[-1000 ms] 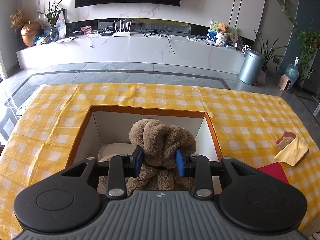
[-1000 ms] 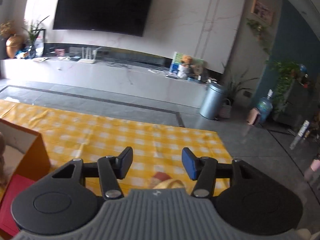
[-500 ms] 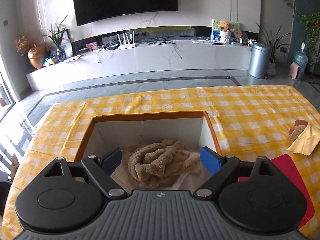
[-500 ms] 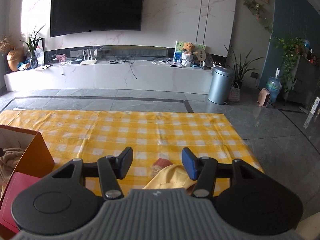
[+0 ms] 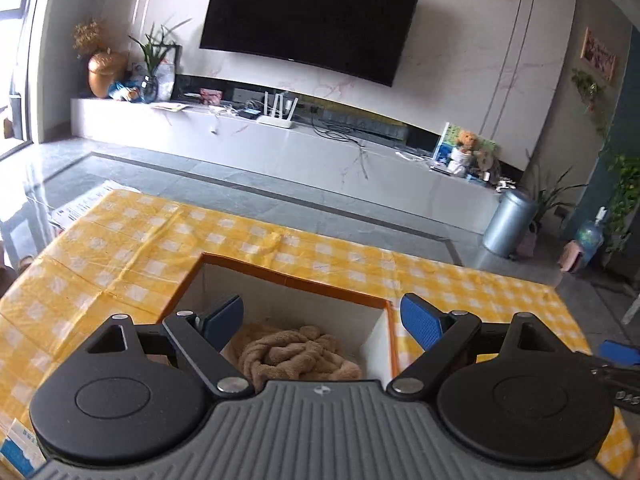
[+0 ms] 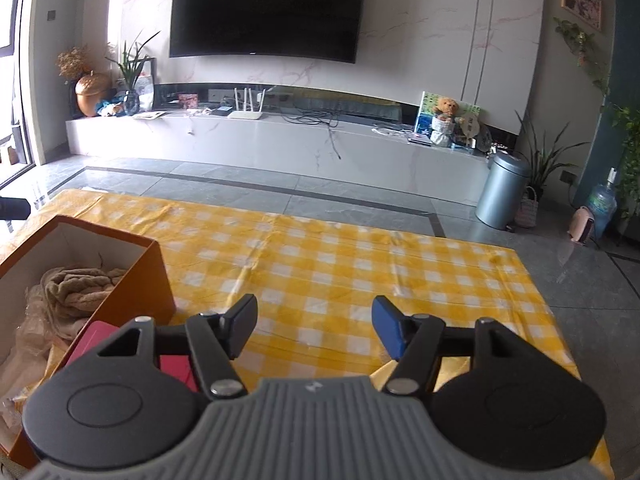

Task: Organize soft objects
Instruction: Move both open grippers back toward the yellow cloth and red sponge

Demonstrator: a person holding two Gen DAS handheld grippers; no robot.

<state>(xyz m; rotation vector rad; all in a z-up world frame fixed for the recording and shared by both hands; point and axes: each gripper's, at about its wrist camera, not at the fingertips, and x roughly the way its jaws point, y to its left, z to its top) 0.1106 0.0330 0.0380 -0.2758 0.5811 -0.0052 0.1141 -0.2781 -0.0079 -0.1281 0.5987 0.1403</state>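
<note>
Inside the orange box (image 5: 390, 336) lies the brown towel (image 5: 298, 354), released. Left gripper (image 5: 322, 320) hangs above it, jaws spread wide, empty. Right gripper (image 6: 314, 330), jaws just opening further, holds nothing over the checked tablecloth (image 6: 340, 264).

A table under a yellow checked cloth (image 6: 340, 264) is carrying an orange box (image 6: 154, 276), sitting left of the right gripper's fingers. A red flat piece (image 6: 96, 340) is lying beside the box, just behind the left finger.
</note>
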